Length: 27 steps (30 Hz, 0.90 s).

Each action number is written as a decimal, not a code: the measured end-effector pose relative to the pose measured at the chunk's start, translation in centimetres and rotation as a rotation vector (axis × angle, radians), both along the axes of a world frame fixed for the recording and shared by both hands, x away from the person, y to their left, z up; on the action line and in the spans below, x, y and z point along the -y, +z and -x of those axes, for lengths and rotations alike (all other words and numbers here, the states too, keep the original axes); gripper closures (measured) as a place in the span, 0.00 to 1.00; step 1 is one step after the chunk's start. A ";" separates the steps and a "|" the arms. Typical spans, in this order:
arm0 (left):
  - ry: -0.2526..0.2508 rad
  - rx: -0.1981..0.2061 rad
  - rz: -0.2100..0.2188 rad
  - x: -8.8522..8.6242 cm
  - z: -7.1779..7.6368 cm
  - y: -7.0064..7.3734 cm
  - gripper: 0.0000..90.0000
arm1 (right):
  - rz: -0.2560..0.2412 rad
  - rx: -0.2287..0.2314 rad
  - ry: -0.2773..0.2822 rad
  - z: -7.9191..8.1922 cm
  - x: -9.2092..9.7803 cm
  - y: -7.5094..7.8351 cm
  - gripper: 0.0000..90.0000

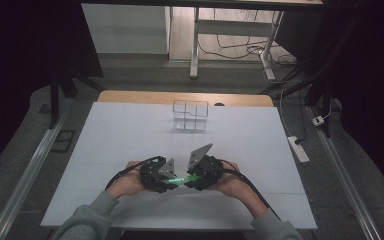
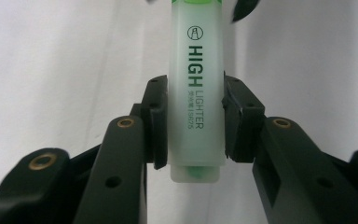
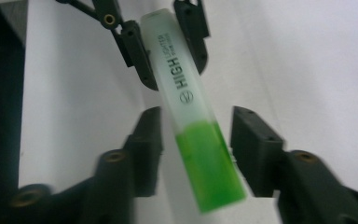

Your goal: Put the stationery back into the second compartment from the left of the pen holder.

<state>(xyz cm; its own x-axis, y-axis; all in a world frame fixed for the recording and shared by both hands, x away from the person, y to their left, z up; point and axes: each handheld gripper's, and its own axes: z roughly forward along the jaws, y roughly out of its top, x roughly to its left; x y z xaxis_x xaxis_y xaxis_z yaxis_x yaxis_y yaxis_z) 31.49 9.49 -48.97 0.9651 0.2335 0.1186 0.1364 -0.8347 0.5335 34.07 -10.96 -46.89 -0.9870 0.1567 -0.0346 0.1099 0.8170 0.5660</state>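
Highlighter (image 2: 196, 88): green, pale translucent body w/ black "HIGH LIGHTER" print, bright green cap end. Held up off the table (image 1: 130, 125), near its front edge, spanning between the two grippers; seen in high view as a short green bar (image 1: 182, 178).
Body end: sits between the left gripper's pads (image 2: 156, 121), both pads touching its sides. Butt end pokes back past the pads toward the cam.
Cap end: lies between the right gripper's pads (image 3: 256, 149), tilted across the gap. A gap shows on each side of the cap in right gripper view; that frame is a bit blurred.
Left gripper (image 2: 193, 123): jaws clamped on the body, approx. mid-length, just below the print. Also seen far off in right gripper view (image 3: 168, 51), gripping same spot.
Right gripper (image 3: 196, 151): jaws apart, either side of the cap, not pressing it.
Hands: left hand (image 1: 127, 182) and right hand (image 1: 230, 182) hold the grippers nose to nose, close together, grey sleeves entering from bottom edge.
Table: white sheet over a wood top, wood strip showing at far edge.
Rack (image 1: 190, 115): clear/wire divided box, upright, far centre of table, well apart from the grippers.
Floor: power strip (image 1: 298, 149) and cables to the right of table.
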 end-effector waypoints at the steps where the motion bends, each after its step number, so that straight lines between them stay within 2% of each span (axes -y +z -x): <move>1: 0.023 0.007 0.013 -0.2 -0.1 0.0 0.72 | -0.020 -0.005 -0.034 -0.1 0.2 0.1 0.50; 3: 0.065 0.013 0.039 -0.7 -0.2 0.0 0.72 | -0.061 -0.005 -0.079 -0.6 0.7 0.4 0.45; 7: 0.142 0.034 0.075 -1.6 -0.5 0.1 0.72 | -0.143 -0.014 -0.199 -1.3 1.8 0.8 0.43; 11: 0.178 0.045 0.109 -2.1 -0.5 0.1 0.72 | -0.210 -0.030 -0.283 -1.9 2.8 0.9 0.42; 15: 0.200 0.062 0.136 -2.2 -0.4 0.1 0.72 | -0.233 -0.052 -0.321 -2.1 3.2 0.8 0.42; 20: 0.226 0.087 0.180 -2.1 -0.3 0.2 0.72 | -0.261 -0.069 -0.344 -2.2 3.3 0.5 0.40; 27: 0.234 0.120 0.207 -1.7 0.0 0.0 0.72 | -0.315 -0.124 -0.376 -2.5 3.3 0.2 0.40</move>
<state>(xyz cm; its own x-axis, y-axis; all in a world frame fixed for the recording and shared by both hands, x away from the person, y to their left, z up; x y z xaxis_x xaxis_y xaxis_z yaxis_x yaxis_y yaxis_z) 31.45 11.15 -48.94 0.8643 0.4784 0.1551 0.2375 -0.6601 0.7126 36.54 -14.23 -46.68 -0.8542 0.4857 0.1855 0.4456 0.5001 0.7425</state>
